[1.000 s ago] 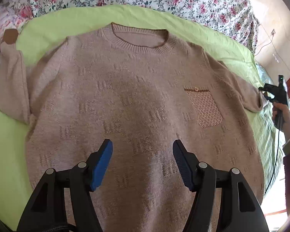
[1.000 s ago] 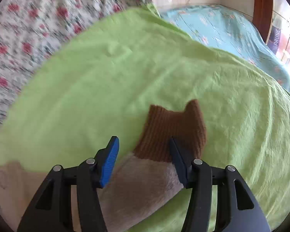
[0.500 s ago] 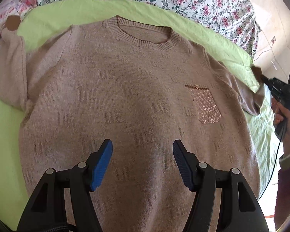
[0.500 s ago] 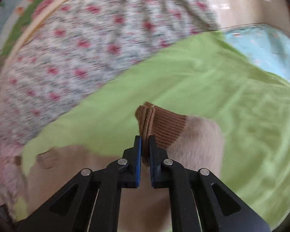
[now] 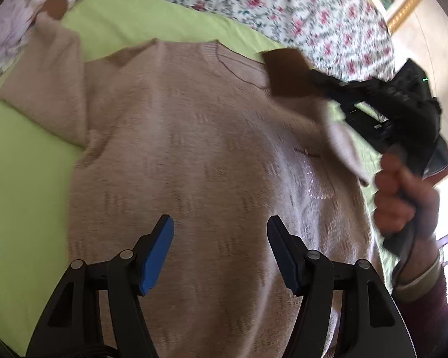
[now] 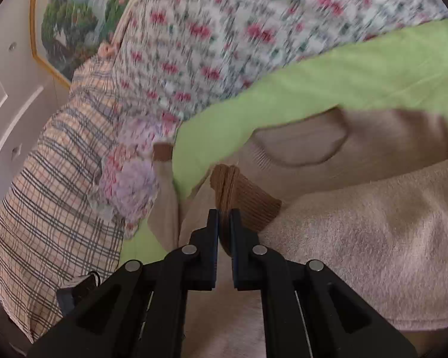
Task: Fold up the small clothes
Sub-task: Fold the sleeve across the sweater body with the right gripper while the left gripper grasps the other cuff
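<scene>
A beige knitted sweater (image 5: 200, 155) lies front up on a green sheet (image 5: 21, 185). My left gripper (image 5: 219, 250) hovers open over its lower body, with nothing between the blue pads. In the left wrist view my right gripper (image 5: 319, 82), held by a hand (image 5: 400, 191), is shut on the brown cuff (image 5: 286, 73) and holds that sleeve folded over the chest by the collar. The right wrist view shows the same gripper (image 6: 224, 217) pinching the ribbed brown cuff (image 6: 242, 194), with the neckline (image 6: 301, 146) just beyond. The other sleeve (image 5: 53, 80) lies spread at the left.
A flowered bedspread (image 5: 283, 9) covers the bed beyond the green sheet. A checked pillow (image 6: 53, 197) and a framed picture (image 6: 74, 15) lie on the far side in the right wrist view. A chest pocket (image 5: 319, 179) shows on the sweater.
My right gripper has shut on the brown cuff and swung the sleeve from the sheet across onto the sweater's chest. The left gripper has shifted a little over the body, still open.
</scene>
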Demonstrator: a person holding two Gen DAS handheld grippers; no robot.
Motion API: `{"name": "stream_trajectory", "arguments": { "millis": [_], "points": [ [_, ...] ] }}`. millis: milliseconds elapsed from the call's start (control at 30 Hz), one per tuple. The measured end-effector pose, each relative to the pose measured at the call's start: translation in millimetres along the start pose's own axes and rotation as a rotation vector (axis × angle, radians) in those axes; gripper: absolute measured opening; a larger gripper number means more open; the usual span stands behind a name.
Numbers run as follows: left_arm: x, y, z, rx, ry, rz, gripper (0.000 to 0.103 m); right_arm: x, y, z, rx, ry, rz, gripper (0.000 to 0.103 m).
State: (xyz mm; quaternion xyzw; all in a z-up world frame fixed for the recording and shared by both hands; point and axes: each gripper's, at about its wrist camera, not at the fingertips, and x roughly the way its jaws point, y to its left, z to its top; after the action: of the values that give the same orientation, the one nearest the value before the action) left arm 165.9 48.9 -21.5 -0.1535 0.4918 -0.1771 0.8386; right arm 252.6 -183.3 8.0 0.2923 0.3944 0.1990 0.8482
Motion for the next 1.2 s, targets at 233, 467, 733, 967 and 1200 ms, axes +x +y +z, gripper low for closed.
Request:
{"name": "stream_trajectory", "arguments": {
  "millis": [233, 467, 733, 967, 1200],
  "points": [
    [9.8, 11.1, 19.6, -0.016, -0.011, -0.051, 0.066, 56.2, -2.7, -26.0, 0.059, 0.172, 0.029, 0.015],
    [60.4, 9.9, 54.2, -0.058, 0.067, -0.128, 0.07, -1.4, -8.3, -33.6, 0.083, 0.059, 0.013, 0.038],
    [107.3, 3.2, 84.2, -0.078, 0.075, -0.207, 0.007, -95.8, -32.3, -42.8, 0.138, -0.143, -0.093, 0.038],
    [42.4, 15.0, 85.3, -0.047, -0.143, -0.043, 0.005, -162.5, -75.6, -39.1, 0.135, -0.283, -0.315, 0.039],
    [34.1, 43.8, 73.5, -0.112, -0.143, -0.003, 0.005, -158.9, -129.5, -18.8, 0.209, -0.2, -0.397, 0.047]
  ]
}}
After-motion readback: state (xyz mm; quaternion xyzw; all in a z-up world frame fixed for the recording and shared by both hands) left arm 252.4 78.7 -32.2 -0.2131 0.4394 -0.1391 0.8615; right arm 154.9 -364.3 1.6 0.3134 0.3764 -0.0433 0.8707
